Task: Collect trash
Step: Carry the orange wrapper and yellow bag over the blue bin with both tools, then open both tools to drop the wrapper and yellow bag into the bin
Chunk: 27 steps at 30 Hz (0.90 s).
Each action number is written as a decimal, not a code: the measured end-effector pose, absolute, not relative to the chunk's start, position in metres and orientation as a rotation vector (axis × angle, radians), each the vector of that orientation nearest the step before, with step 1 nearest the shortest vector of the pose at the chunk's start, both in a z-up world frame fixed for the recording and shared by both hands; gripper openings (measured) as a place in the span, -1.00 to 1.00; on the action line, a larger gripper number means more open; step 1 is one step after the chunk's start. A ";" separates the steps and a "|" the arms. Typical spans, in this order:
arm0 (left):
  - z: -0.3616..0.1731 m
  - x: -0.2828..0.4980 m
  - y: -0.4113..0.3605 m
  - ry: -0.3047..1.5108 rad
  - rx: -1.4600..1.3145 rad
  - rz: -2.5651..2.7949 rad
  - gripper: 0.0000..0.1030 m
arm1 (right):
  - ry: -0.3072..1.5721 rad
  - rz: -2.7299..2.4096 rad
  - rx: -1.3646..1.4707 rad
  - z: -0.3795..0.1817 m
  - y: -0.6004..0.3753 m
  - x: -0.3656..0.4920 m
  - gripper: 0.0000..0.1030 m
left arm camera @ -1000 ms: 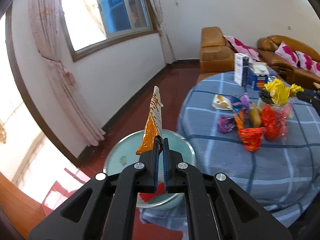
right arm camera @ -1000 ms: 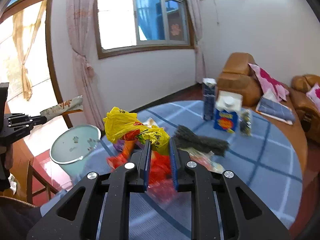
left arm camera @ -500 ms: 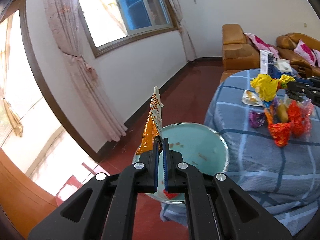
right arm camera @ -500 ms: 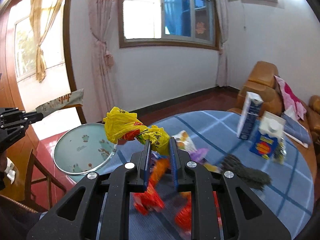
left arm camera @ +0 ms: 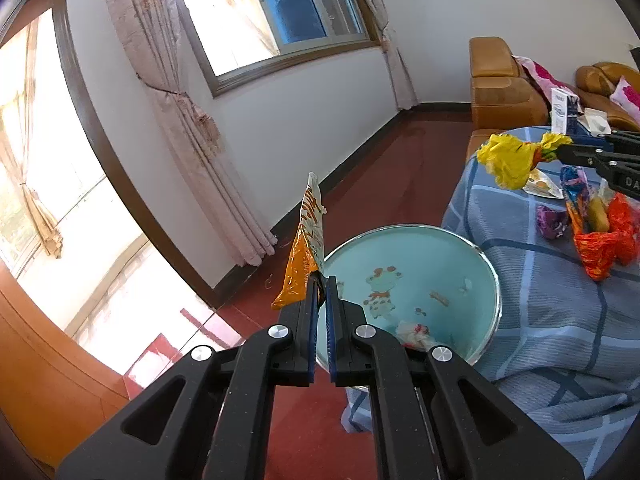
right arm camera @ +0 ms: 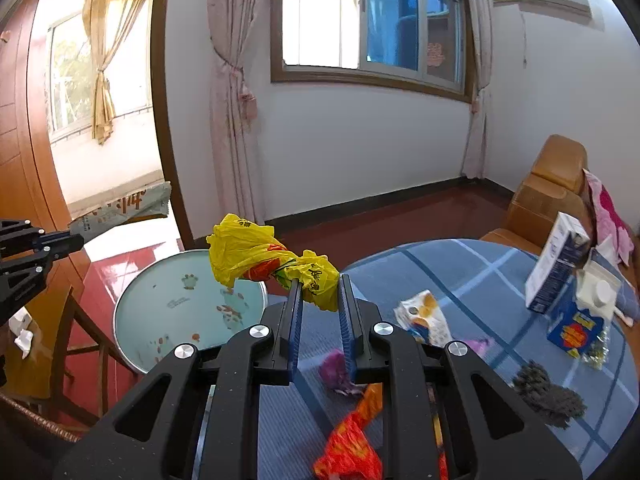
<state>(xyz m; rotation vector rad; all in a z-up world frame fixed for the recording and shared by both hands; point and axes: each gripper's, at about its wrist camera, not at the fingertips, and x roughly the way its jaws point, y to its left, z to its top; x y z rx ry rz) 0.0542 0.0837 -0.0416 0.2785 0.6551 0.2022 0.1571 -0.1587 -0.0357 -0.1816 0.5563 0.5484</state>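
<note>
Left tongs (left arm camera: 321,280) pinch orange wrapper (left arm camera: 301,264); right tongs (right arm camera: 319,292) clamp yellow bag (right arm camera: 256,254). Centre each above teal bin (left arm camera: 412,280) before letting go.

Far beyond the jaws a window (right arm camera: 372,28) sits in the white wall, pink curtains (right arm camera: 236,80) hanging at its sides. Right of the jaws an orange leather sofa (left arm camera: 504,80) carries pink cushions (left arm camera: 536,74). Low to their left stands a wooden chair (right arm camera: 72,344) on the red floor (left arm camera: 384,168).
</note>
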 end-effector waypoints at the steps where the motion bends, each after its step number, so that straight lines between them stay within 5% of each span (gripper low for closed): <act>1: -0.042 0.054 0.085 0.655 0.277 0.205 -0.93 | 0.558 0.553 -0.188 -0.037 -0.155 0.159 -0.65; 27: -0.040 0.062 0.111 0.662 0.235 0.268 -0.93 | 0.570 0.600 -0.283 -0.051 -0.106 0.172 -0.65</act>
